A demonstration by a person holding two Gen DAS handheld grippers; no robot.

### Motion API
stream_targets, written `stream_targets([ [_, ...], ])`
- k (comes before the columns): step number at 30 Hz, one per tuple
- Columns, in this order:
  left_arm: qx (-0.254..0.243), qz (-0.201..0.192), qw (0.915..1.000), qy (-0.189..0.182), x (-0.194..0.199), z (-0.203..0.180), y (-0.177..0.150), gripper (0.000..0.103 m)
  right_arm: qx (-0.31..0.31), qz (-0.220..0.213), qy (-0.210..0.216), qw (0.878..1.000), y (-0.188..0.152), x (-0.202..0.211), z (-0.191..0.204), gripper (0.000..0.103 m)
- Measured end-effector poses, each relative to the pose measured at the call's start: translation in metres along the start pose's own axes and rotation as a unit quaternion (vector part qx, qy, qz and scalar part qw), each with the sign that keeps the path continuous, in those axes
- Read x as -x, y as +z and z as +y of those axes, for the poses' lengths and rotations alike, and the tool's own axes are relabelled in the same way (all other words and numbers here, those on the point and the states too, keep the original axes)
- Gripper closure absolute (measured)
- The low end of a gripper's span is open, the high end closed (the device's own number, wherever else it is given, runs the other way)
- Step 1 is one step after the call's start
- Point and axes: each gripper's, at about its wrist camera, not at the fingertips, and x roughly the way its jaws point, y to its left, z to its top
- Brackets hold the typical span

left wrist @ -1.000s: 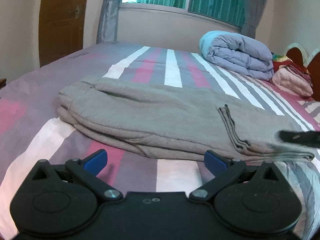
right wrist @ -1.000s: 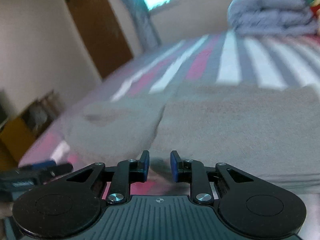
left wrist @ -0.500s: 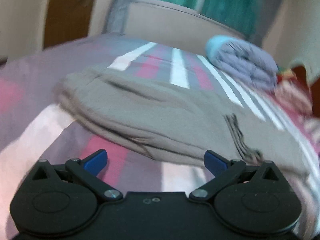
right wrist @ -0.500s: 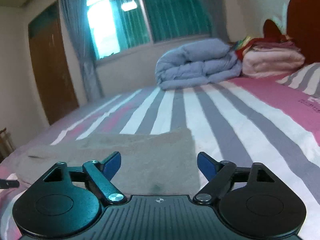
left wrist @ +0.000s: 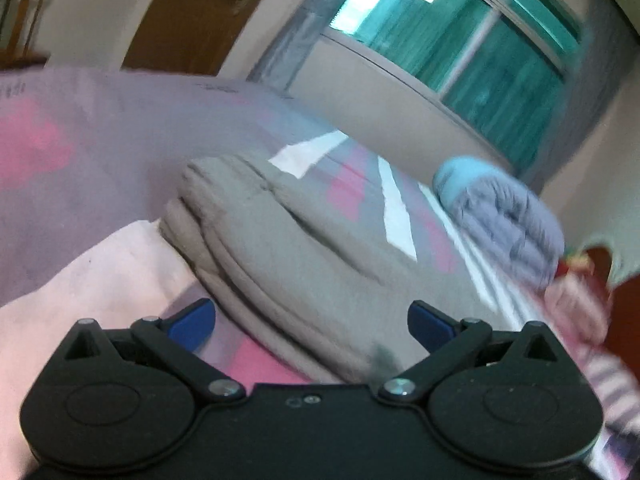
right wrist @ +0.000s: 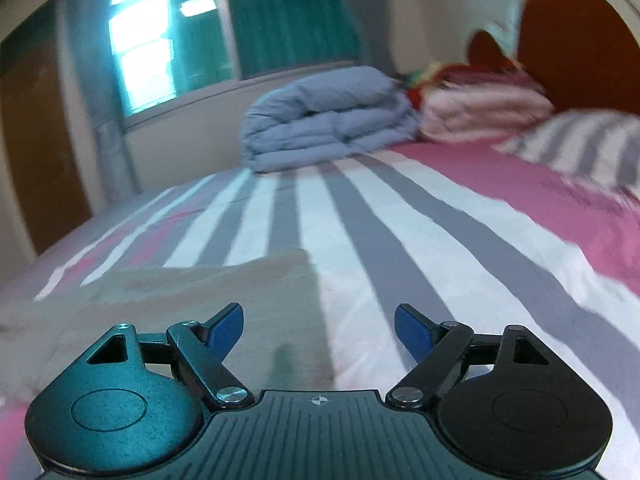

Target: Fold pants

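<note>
left gripper [left wrist: 312, 326] spread wide, blue fingertips [left wrist: 192, 318] well apart, gripping nothing, tilted and hanging just above the near edge of the grey pants [left wrist: 304, 256]. right gripper [right wrist: 319, 330] likewise spread wide and empty, hovering low over the far end of the same pants [right wrist: 208, 304], with one fingertip over cloth and the other over bare sheet. beyond the left gripper, pants lying on the striped bed sheet [right wrist: 400, 240] as a long flat bundle, several stacked layers showing along the near edge, rounded thick end toward the door [left wrist: 184, 12], a shallow crease running across the top. from the right wrist view, a square-cut edge of the bundle ending just ahead of the fingertips, white and grey stripes bare past it. farther out, a rolled blue-grey quilt [right wrist: 324, 120] near the window [right wrist: 248, 28], well apart from the pants, and a pink stack of bedding [right wrist: 484, 112] beside the wooden headboard [right wrist: 576, 44]. judging by the layers, looks folded at least once lengthwise and likely once more across, so well on the way; cannot tell from these views, with blur in the left one, whether the edges line up neatly. probably left to do: either one last fold to make the bundle shorter, or only smoothing the top and squaring the corners. with both grippers released and off the cloth, reads as a pause between folds or the very end of the job.
</note>
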Motion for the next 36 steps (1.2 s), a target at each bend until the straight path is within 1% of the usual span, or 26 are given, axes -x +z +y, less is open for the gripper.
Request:
stream_targets([
  [2, 0.064, 0.009, 0.9978, -0.015, -0.013, 0.023, 0.008, 0.012, -0.014, 0.003, -0.009, 1.0, 0.0, 0.0, -0.005, 0.021],
  [4, 0.114, 0.005, 0.9933, -0.021, -0.02, 0.044, 0.011, 0.028, -0.016, 0.003, -0.015, 1.0, 0.001, 0.001, -0.006, 0.021],
  [6, 0.143, 0.004, 0.9891, -0.034, -0.028, 0.058, 0.014, 0.034, -0.017, 0.004, -0.015, 1.0, 0.0, 0.004, -0.007, 0.021],
  [7, 0.15, 0.006, 0.9878, -0.042, -0.034, 0.062, 0.017, 0.034, -0.017, 0.002, -0.018, 1.0, 0.001, 0.005, -0.007, 0.021],
  [10, 0.151, 0.019, 0.9866, -0.057, -0.055, 0.069, 0.03, 0.032, -0.022, 0.002, -0.024, 0.999, 0.002, 0.005, -0.011, 0.021],
  [12, 0.148, 0.018, 0.9866, -0.065, -0.065, 0.072, 0.035, 0.032, -0.033, 0.002, -0.027, 0.999, 0.004, 0.001, -0.017, 0.021],
  [13, 0.145, 0.015, 0.9868, -0.07, -0.069, 0.073, 0.035, 0.032, -0.037, 0.002, -0.029, 0.999, 0.006, -0.001, -0.021, 0.021],
  [14, 0.143, 0.013, 0.987, -0.072, -0.07, 0.072, 0.035, 0.035, -0.044, 0.0, -0.036, 0.998, 0.008, -0.004, -0.027, 0.021],
  [15, 0.142, 0.008, 0.9883, -0.054, -0.067, 0.073, 0.033, 0.071, -0.057, -0.001, -0.042, 0.997, 0.01, -0.006, -0.033, 0.021],
  [16, 0.157, 0.003, 0.9865, -0.046, -0.064, 0.077, 0.03, 0.075, -0.071, 0.0, -0.048, 0.996, 0.011, -0.008, -0.041, 0.021],
  [17, 0.17, -0.021, 0.9835, -0.057, -0.053, 0.08, 0.023, 0.076, -0.088, 0.002, -0.056, 0.995, 0.013, -0.01, -0.049, 0.021],
  [19, 0.137, -0.061, 0.9875, -0.05, -0.034, 0.067, 0.018, 0.076, -0.117, 0.006, -0.066, 0.991, 0.013, -0.008, -0.061, 0.021],
  [20, 0.129, -0.073, 0.9879, -0.045, -0.027, 0.062, 0.016, 0.076, -0.128, 0.005, -0.063, 0.99, 0.014, -0.005, -0.066, 0.021],
  [22, 0.132, -0.085, 0.9869, -0.038, -0.019, 0.052, 0.016, 0.076, -0.14, 0.004, -0.053, 0.989, 0.017, 0.001, -0.073, 0.021],
  [23, 0.123, -0.089, 0.988, -0.03, -0.015, 0.043, 0.017, 0.076, -0.147, 0.004, -0.048, 0.988, 0.018, 0.003, -0.077, 0.021],
  [24, 0.095, -0.096, 0.9905, -0.026, -0.011, 0.028, 0.019, 0.077, -0.158, 0.005, -0.041, 0.987, 0.019, 0.004, -0.083, 0.021],
  [25, 0.058, -0.104, 0.9925, -0.029, -0.004, 0.007, 0.022, 0.077, -0.17, 0.008, -0.036, 0.985, 0.021, 0.004, -0.089, 0.021],
  [26, 0.025, -0.11, 0.9928, -0.04, 0.001, -0.013, 0.025, 0.077, -0.186, 0.016, -0.032, 0.982, 0.022, 0.003, -0.096, 0.021],
  [28, -0.041, -0.123, 0.9894, -0.064, 0.01, -0.063, 0.025, 0.077, -0.201, 0.032, -0.026, 0.979, 0.025, -0.002, -0.107, 0.021],
  [29, -0.07, -0.123, 0.9876, -0.067, 0.012, -0.085, 0.021, 0.077, -0.201, 0.033, -0.026, 0.979, 0.026, -0.001, -0.109, 0.021],
  [31, -0.134, -0.117, 0.9814, -0.072, 0.008, -0.141, 0.01, 0.077, -0.189, 0.043, -0.027, 0.981, 0.03, 0.0, -0.112, 0.021],
  [32, -0.159, -0.113, 0.9778, -0.077, 0.006, -0.162, 0.002, 0.077, -0.181, 0.045, -0.029, 0.982, 0.033, 0.001, -0.113, 0.021],
  [33, -0.194, -0.107, 0.9721, -0.077, 0.001, -0.191, -0.01, 0.077, -0.173, 0.044, -0.031, 0.983, 0.036, 0.003, -0.114, 0.021],
  [36, -0.276, -0.093, 0.9544, -0.066, -0.013, -0.257, -0.051, 0.077, -0.143, 0.035, -0.033, 0.989, 0.046, 0.014, -0.12, 0.021],
])
